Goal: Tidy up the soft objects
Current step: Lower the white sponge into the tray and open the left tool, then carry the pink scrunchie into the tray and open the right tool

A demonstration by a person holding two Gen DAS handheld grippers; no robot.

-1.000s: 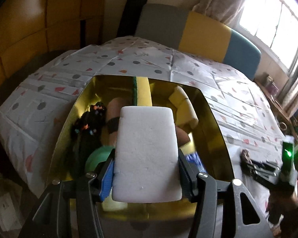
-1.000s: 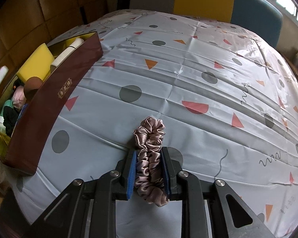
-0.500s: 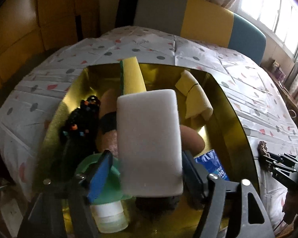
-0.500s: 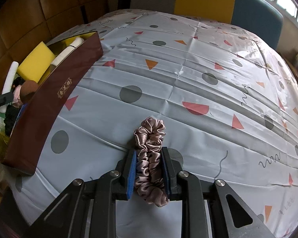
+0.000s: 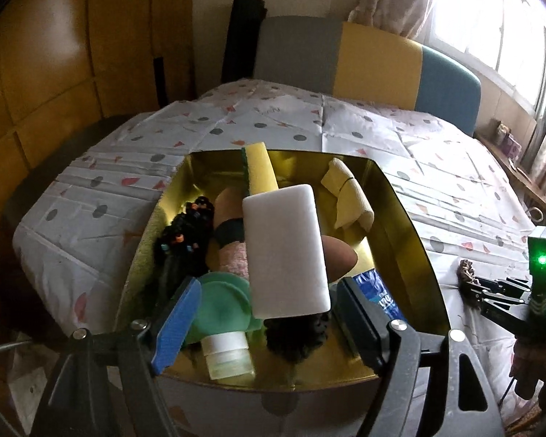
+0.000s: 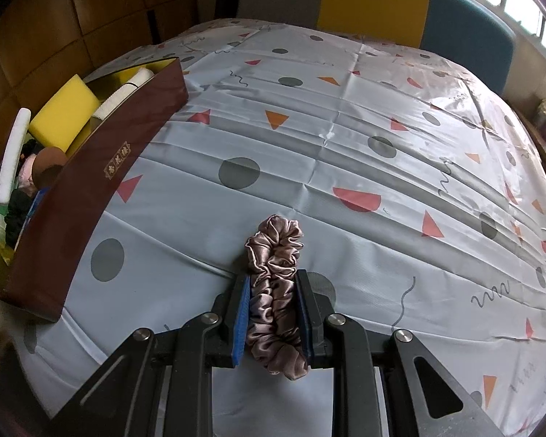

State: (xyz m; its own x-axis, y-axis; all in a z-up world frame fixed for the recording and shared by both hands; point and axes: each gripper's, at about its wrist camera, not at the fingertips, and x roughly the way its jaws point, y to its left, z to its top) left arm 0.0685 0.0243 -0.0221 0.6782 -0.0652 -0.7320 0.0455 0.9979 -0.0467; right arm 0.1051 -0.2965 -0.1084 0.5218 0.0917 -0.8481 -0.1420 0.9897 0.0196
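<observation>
We find the left claw (image 5: 262, 313) just opened wide, its pads clear of one white sponge (image 5: 285, 251) lying in the gold-lined box (image 5: 415, 255). The right claw (image 6: 273, 313) pinches one pink scrunchie (image 6: 276, 291) against the surface (image 6: 345, 145), angled steeply down. One yellow sponge (image 5: 260, 171) stands behind.

One maroon, gold-lined box (image 5: 400, 218) holds one white foam block (image 5: 285, 251), one yellow sponge (image 5: 260, 171), one green disc (image 5: 222, 306), one clear bottle (image 5: 227, 355); one mauve satin scrunchie (image 6: 276, 291) sits outside it.
</observation>
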